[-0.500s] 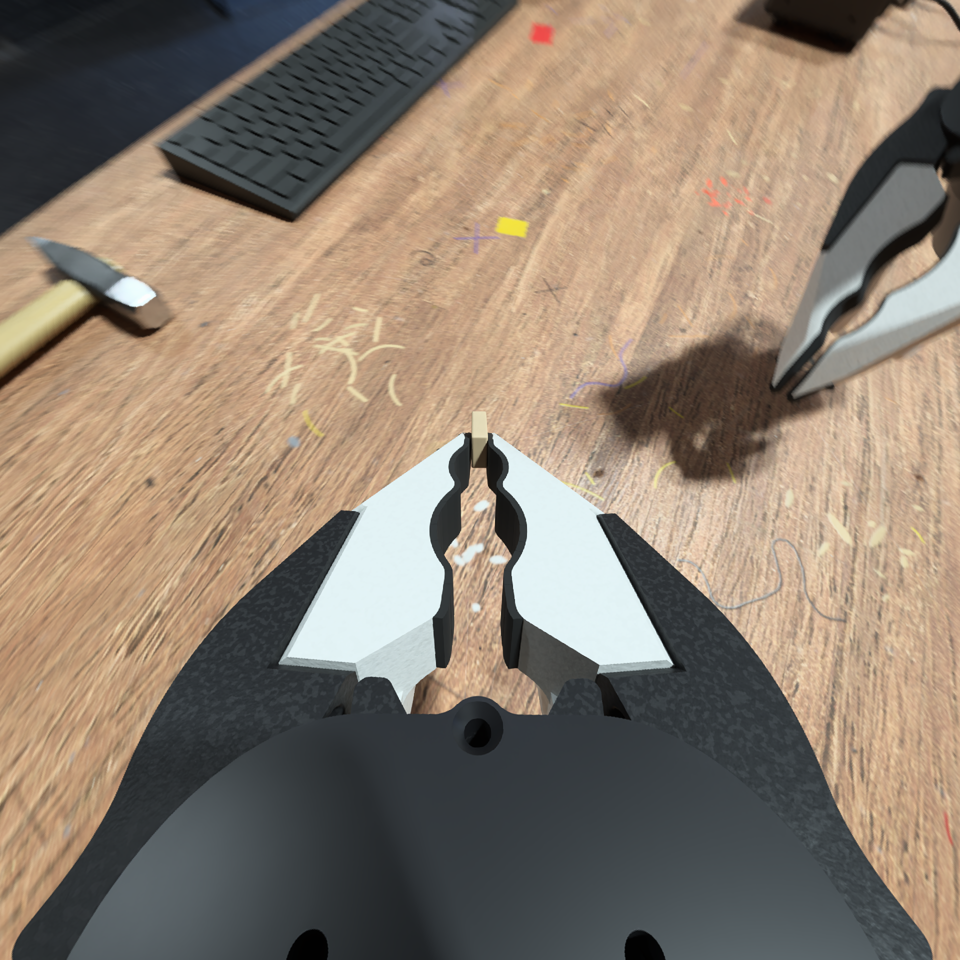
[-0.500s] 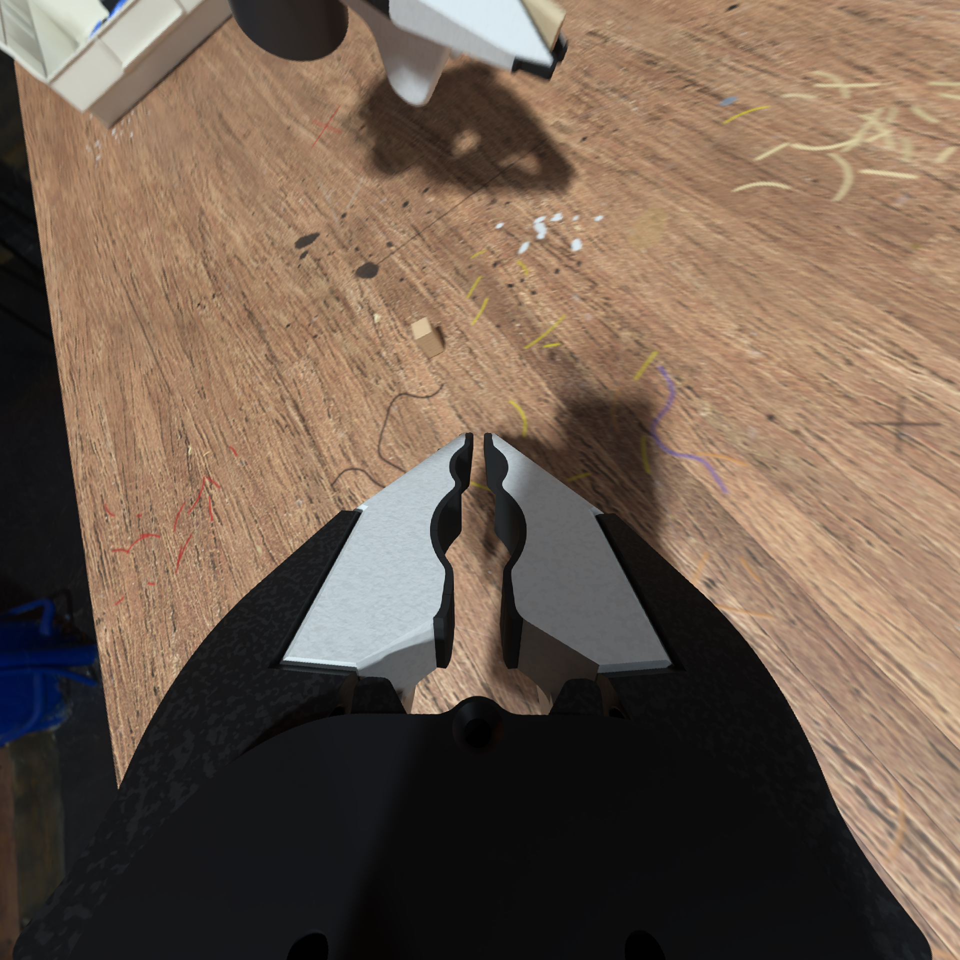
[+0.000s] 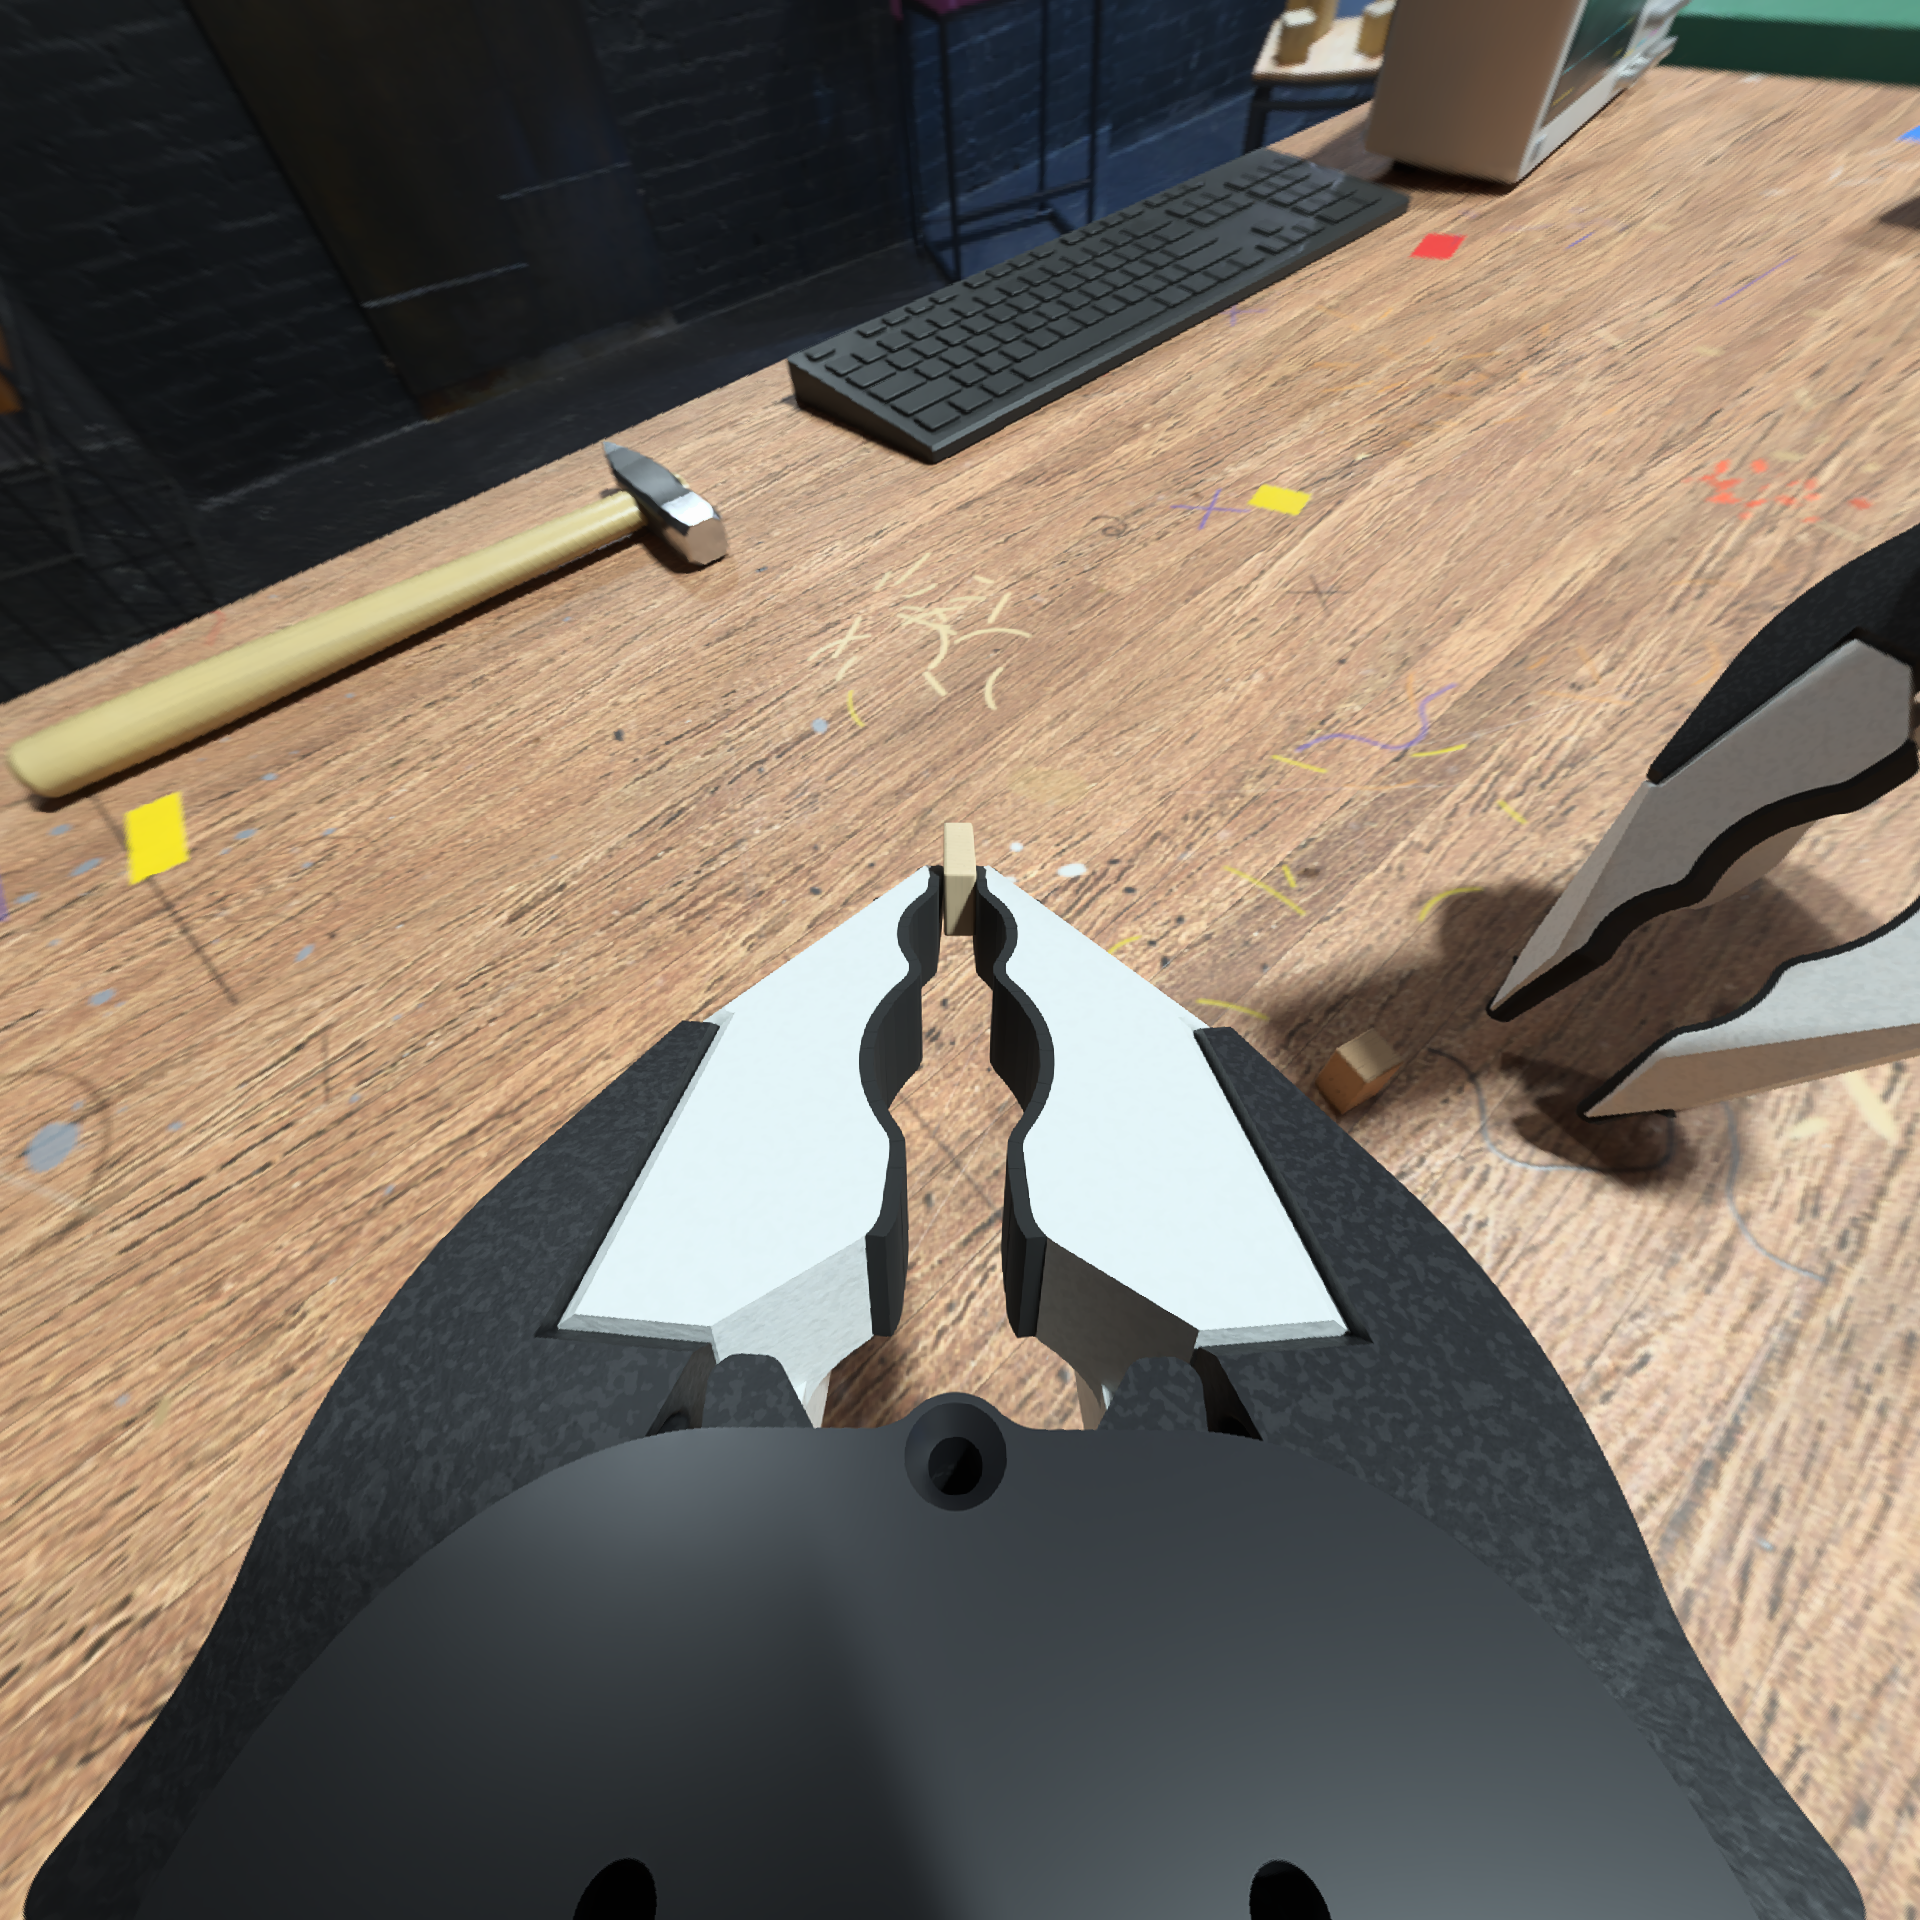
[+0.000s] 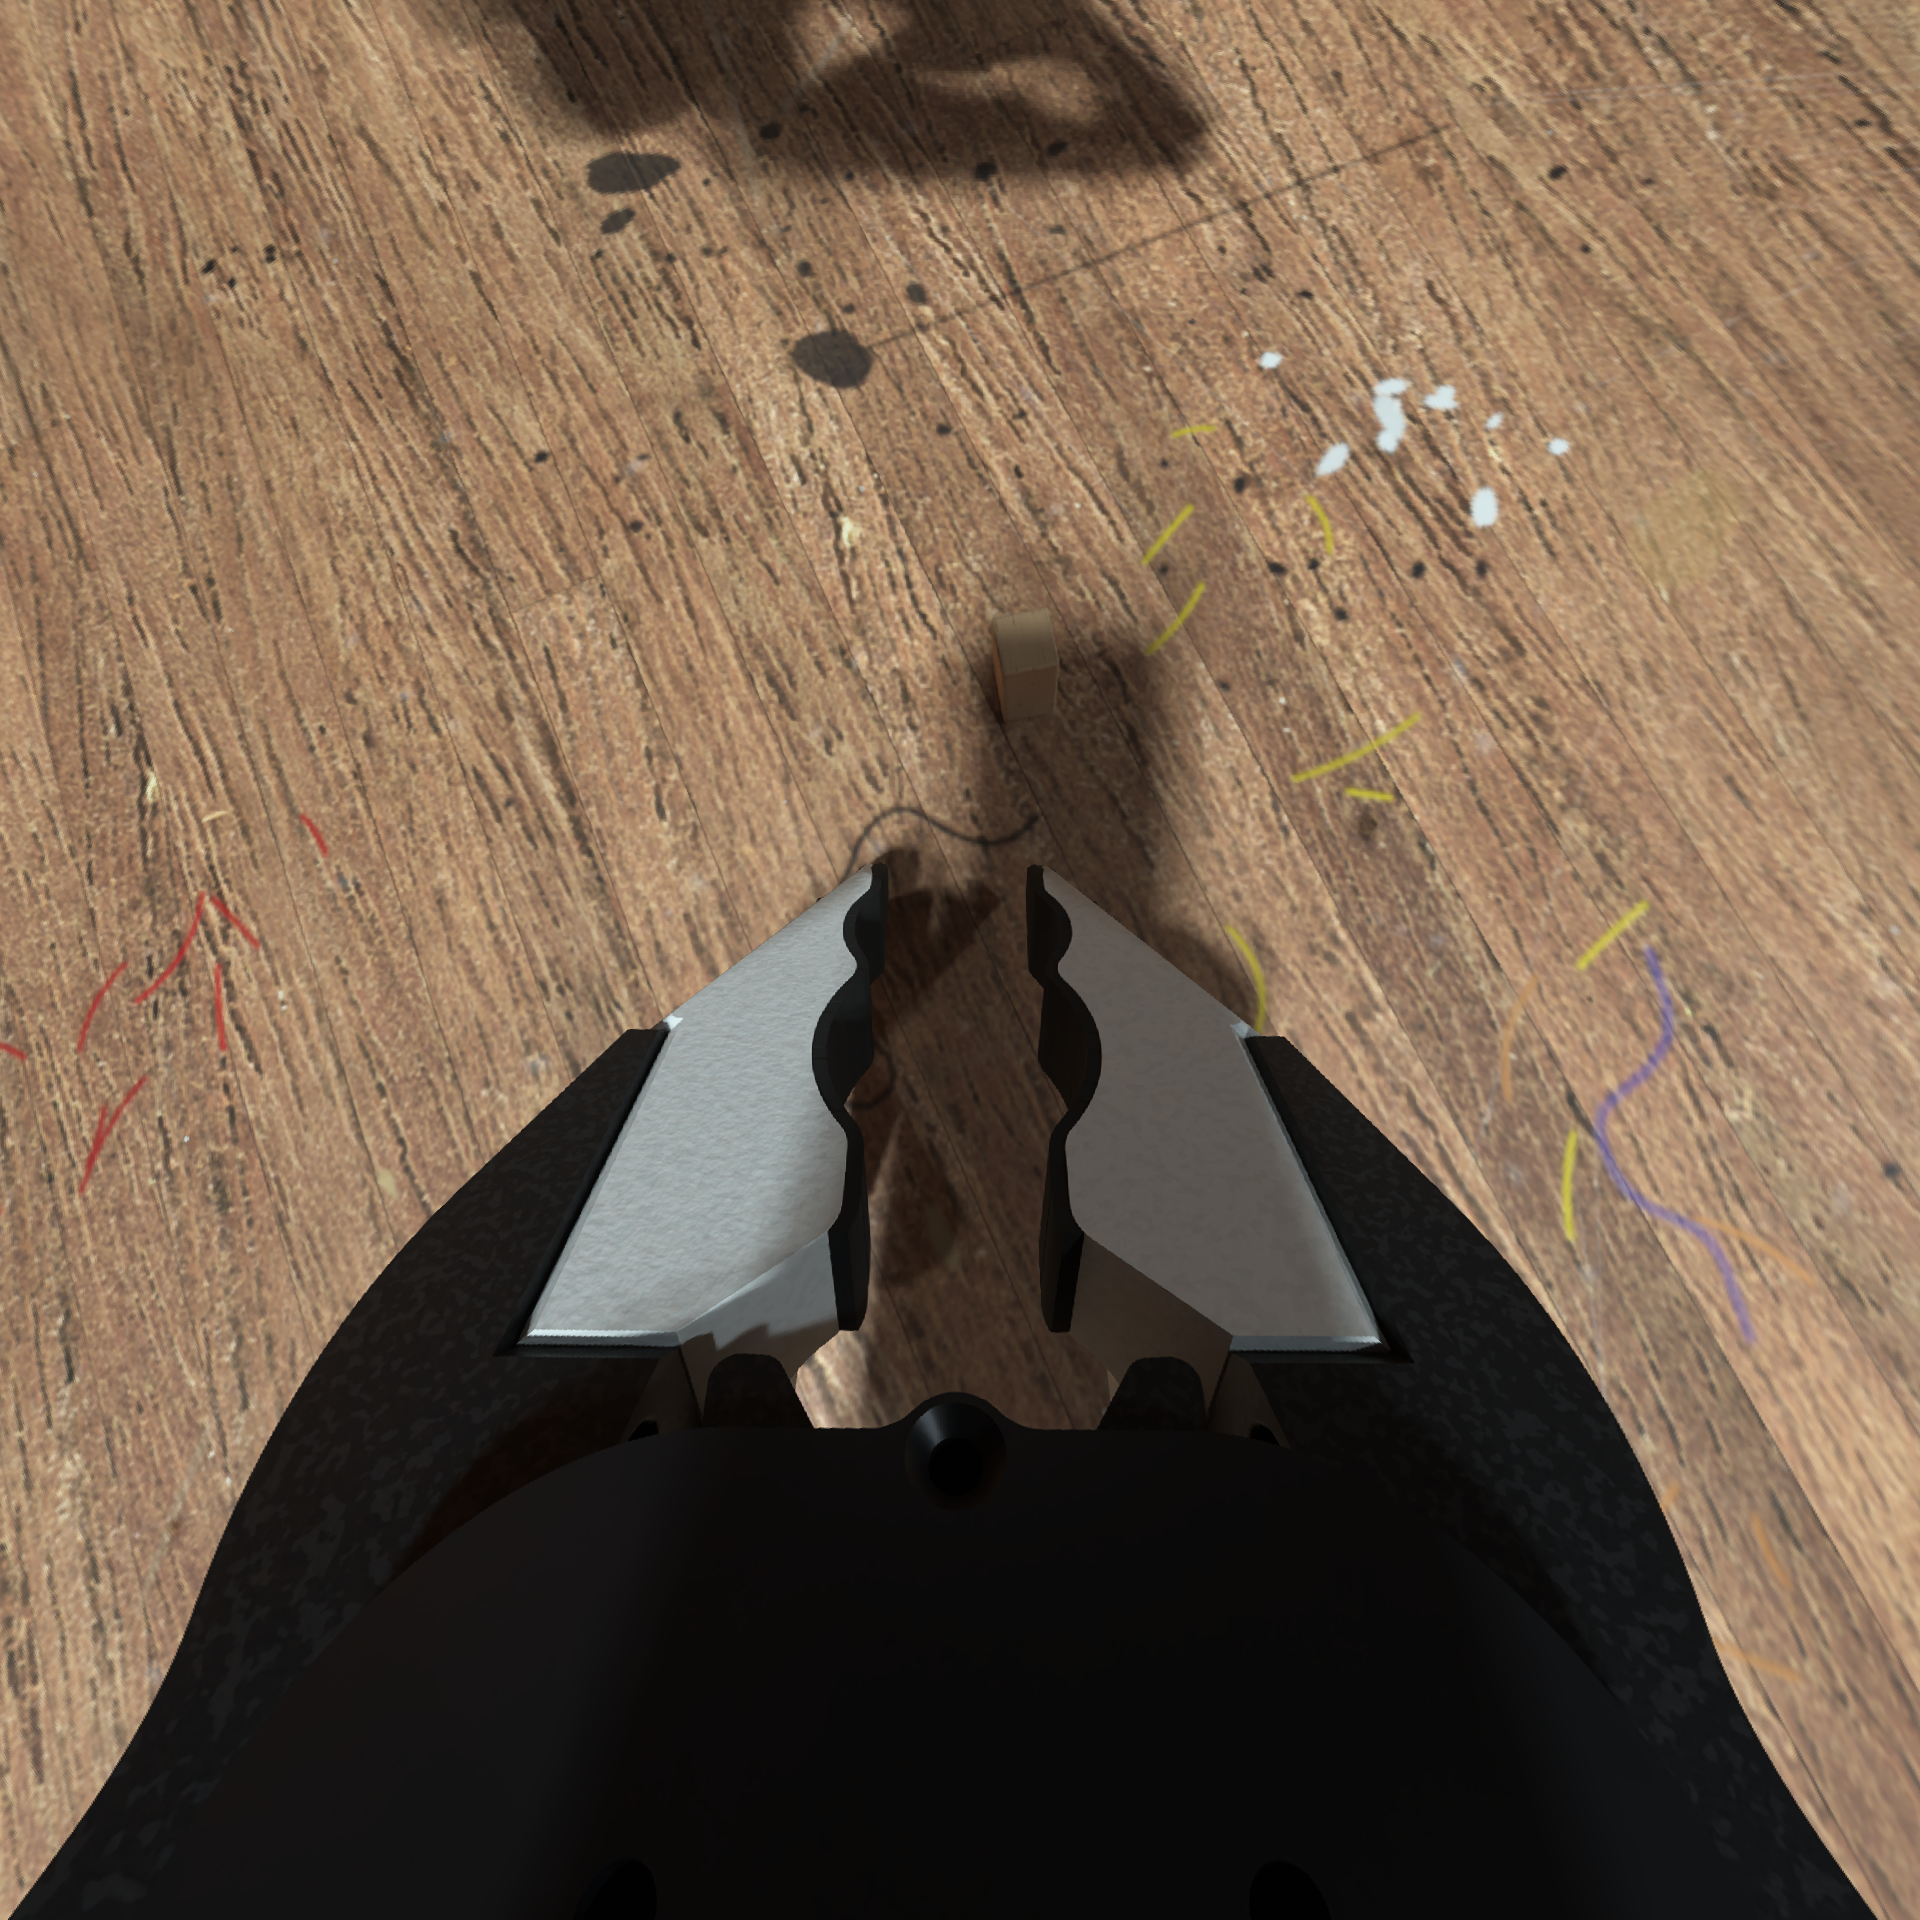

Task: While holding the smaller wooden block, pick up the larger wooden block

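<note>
pinching smaller wooden block point(image 3: 957, 878) at the very tips of left gripper point(image 3: 957, 902), pale block standing upright and poking past the fingertips, clear of the table point(image 3: 1039, 644). lying flat on the wood at 4 o'clock of those tips: larger wooden block point(image 3: 1357, 1068), loose, nothing touching it. same block at 12 o'clock in the right wrist view point(image 4: 1023, 675), ahead of right gripper point(image 4: 956, 883), partly in shadow. right gripper gapped at medium width, nothing between the fingers, tips short of the block. also showing at 3 o'clock in the left wrist view point(image 3: 1538, 1055), tips angled down near the block, not touching.

further out in the left wrist view: hammer point(image 3: 343, 623) at 10 o'clock, wooden handle, steel head; black keyboard point(image 3: 1091, 301) at 12–1 o'clock near the far table edge; yellow patch point(image 3: 156, 836) at 9 o'clock, another yellow patch point(image 3: 1279, 500) at 1 o'clock, red patch point(image 3: 1439, 246) past the keyboard's near side. scattered coloured scribbles and white flecks point(image 4: 1387, 416) on the wood.
</note>
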